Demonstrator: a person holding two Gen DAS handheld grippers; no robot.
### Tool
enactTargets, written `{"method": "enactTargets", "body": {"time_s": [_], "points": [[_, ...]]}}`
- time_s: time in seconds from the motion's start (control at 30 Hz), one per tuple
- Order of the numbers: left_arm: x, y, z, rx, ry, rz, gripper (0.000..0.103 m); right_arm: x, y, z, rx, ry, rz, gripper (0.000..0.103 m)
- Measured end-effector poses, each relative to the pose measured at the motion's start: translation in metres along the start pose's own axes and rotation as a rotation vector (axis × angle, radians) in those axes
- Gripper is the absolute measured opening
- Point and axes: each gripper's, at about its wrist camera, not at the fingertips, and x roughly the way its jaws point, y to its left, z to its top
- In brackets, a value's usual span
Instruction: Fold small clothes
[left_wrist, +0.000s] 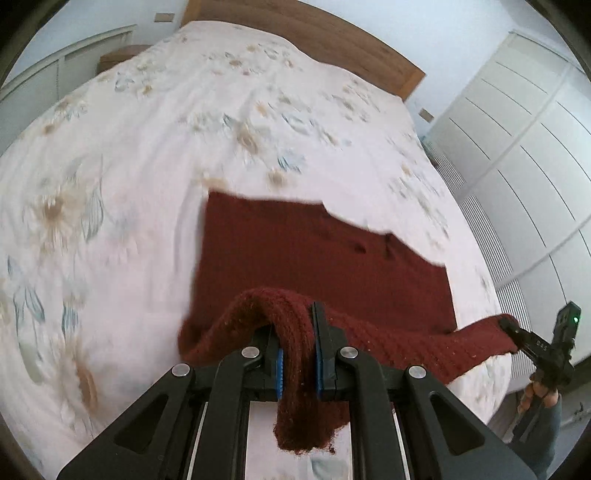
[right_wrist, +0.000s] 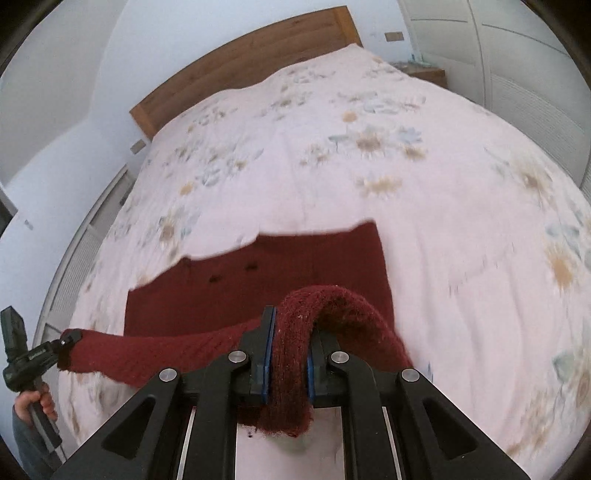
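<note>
I had the dark red knit garment (left_wrist: 325, 258) spread on the floral bedspread (left_wrist: 147, 166), lower centre of both frames, its far part flat on the bed and the near hem lifted. My left gripper (left_wrist: 298, 354) was clamped tight on 1 near corner, the knit bunched between the blue pads (left_wrist: 279, 373) and a tuft hanging below the jaws. My right gripper (right_wrist: 289, 363) was pinched shut the same way on the other near corner. The hem ran taut between the 2 grips; I judged that was to keep the edge straight so it could be carried over the flat part for a fold. Buttons or holes showed mid-garment, too blurred to tell.

Pose: both grippers pointed steeply down toward the bed, side by side. The right one showed at the lower right edge of the left view, the left one at the lower left edge of the right view, each with a hand (right_wrist: 31, 400) on its handle and a grey sleeve (left_wrist: 550, 439).
</note>
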Motion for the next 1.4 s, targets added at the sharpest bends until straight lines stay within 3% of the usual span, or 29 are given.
{"method": "enactTargets", "body": {"time_s": [0.2,0.4,0.6,0.7,0.73,0.77,0.83,0.97,1.07,1.1,1.4], "points": [[0.036,0.003,0.054,0.029,0.021,0.084,0.009,0.053,0.009,0.050,-0.049,0.063,-0.067,0.013],[0.100,0.011,0.061,0.069,0.109,0.200,0.010,0.117,0.005,0.062,-0.053,0.180,-0.132,0.013],[0.141,0.019,0.054,0.102,0.152,0.307,0.011,0.153,-0.004,0.057,-0.040,0.236,-0.181,0.015],[0.149,0.015,0.052,0.119,0.163,0.350,0.014,0.157,-0.005,0.053,-0.044,0.239,-0.200,0.023],[0.153,0.011,0.051,0.137,0.172,0.369,0.016,0.155,-0.004,0.052,-0.047,0.233,-0.204,0.032],[0.154,0.009,0.051,0.143,0.176,0.375,0.021,0.153,-0.003,0.052,-0.051,0.226,-0.210,0.051],[0.152,0.003,0.051,0.157,0.169,0.369,0.036,0.145,-0.001,0.052,-0.063,0.197,-0.222,0.078],[0.138,-0.016,0.051,0.202,0.123,0.354,0.076,0.124,0.013,0.051,-0.107,0.139,-0.204,0.086],[0.128,-0.034,0.051,0.224,0.090,0.309,0.092,0.110,0.032,0.046,-0.161,0.103,-0.177,0.103],[0.127,-0.038,0.050,0.230,0.087,0.299,0.101,0.106,0.040,0.043,-0.182,0.092,-0.170,0.103],[0.119,-0.089,0.023,0.359,0.016,0.211,0.102,0.107,0.103,-0.015,-0.383,0.053,-0.172,0.103]]}}
